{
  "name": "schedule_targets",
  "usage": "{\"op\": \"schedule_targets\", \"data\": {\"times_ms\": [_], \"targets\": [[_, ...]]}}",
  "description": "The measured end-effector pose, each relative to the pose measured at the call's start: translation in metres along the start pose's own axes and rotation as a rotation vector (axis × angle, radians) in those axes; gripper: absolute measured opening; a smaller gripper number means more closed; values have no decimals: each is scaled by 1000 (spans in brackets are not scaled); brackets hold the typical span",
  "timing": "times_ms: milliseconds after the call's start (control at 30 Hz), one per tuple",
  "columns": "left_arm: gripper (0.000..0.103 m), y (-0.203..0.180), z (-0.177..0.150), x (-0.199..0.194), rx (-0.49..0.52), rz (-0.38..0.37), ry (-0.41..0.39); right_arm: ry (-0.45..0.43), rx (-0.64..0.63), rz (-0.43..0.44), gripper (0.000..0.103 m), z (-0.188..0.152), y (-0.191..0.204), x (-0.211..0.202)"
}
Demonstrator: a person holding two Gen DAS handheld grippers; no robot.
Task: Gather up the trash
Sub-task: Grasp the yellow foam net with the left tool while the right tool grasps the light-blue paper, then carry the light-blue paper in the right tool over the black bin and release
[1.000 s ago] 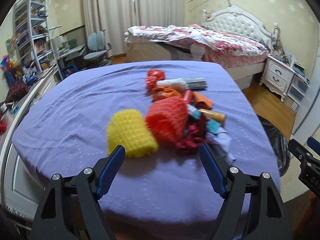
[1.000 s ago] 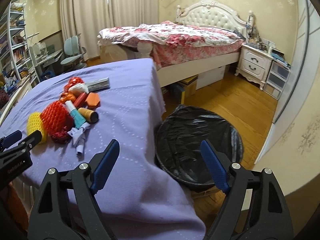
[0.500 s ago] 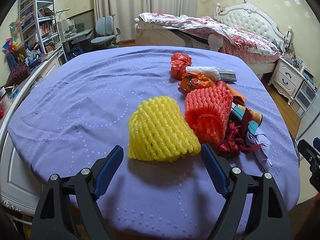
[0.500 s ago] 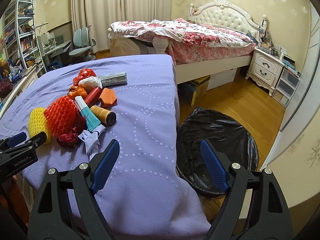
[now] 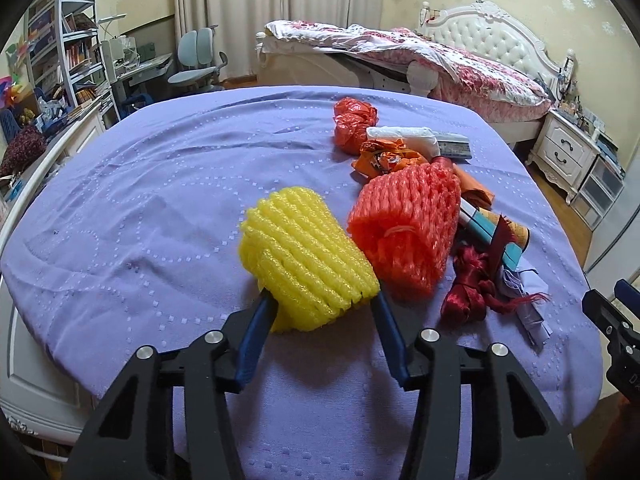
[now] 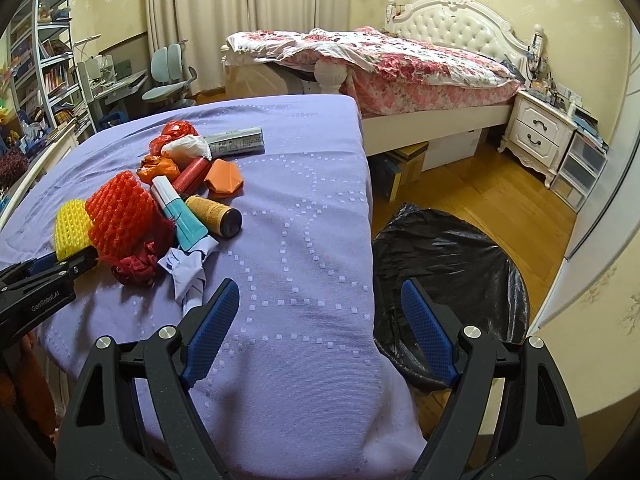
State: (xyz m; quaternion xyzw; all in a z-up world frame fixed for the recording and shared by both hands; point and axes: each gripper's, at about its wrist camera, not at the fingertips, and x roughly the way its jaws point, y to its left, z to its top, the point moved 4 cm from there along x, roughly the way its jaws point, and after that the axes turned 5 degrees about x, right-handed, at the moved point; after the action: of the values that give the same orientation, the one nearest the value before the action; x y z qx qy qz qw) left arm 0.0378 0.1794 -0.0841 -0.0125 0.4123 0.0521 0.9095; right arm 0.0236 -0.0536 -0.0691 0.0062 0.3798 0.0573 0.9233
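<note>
My left gripper [image 5: 320, 300] is shut on the near end of a yellow foam fruit net [image 5: 304, 256], which also shows in the right wrist view [image 6: 71, 226]. An orange-red foam net [image 5: 408, 224] lies right beside it on the purple-clothed table [image 5: 160, 200]. Behind and to the right lies a pile of trash: a red ribbon [image 5: 472, 284], crumpled paper [image 6: 188, 272], a teal tube [image 6: 176, 208], a yellow-brown can [image 6: 214, 216] and a red plastic bag [image 5: 354, 120]. My right gripper [image 6: 316, 308] is open and empty above the table's right edge.
A bin lined with a black bag [image 6: 448, 272] stands on the wooden floor right of the table. A bed [image 6: 400, 64] and a nightstand [image 6: 536, 132] are behind. Shelves and a desk with chairs [image 5: 192, 64] stand at the left.
My left gripper moved forward to the yellow foam net and closed on its near end. The right gripper shifted left, closer to the table, still open.
</note>
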Motion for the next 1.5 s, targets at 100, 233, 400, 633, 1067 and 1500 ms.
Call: {"op": "schedule_targets", "data": {"times_ms": [100,233,400,633,1067,1500], "targets": [[45,2,-1,-4,-7,-16,-9,-2,-9,8,81,-2,5,-1],[45,10,-4,-10,-21,-16,-14,-2,-23,24,81,-4,12,-3],[45,18,-9,-15,-16,20,-26,5,-57,55,81,-6,29,-1],[45,31,-12,-15,-21,43,-26,22,-112,100,67,-7,56,9],[45,25,-14,-18,-15,29,-38,84,-118,178,21,-11,69,24],[45,5,-16,-34,7,8,-65,65,-78,162,21,-20,40,4]]}}
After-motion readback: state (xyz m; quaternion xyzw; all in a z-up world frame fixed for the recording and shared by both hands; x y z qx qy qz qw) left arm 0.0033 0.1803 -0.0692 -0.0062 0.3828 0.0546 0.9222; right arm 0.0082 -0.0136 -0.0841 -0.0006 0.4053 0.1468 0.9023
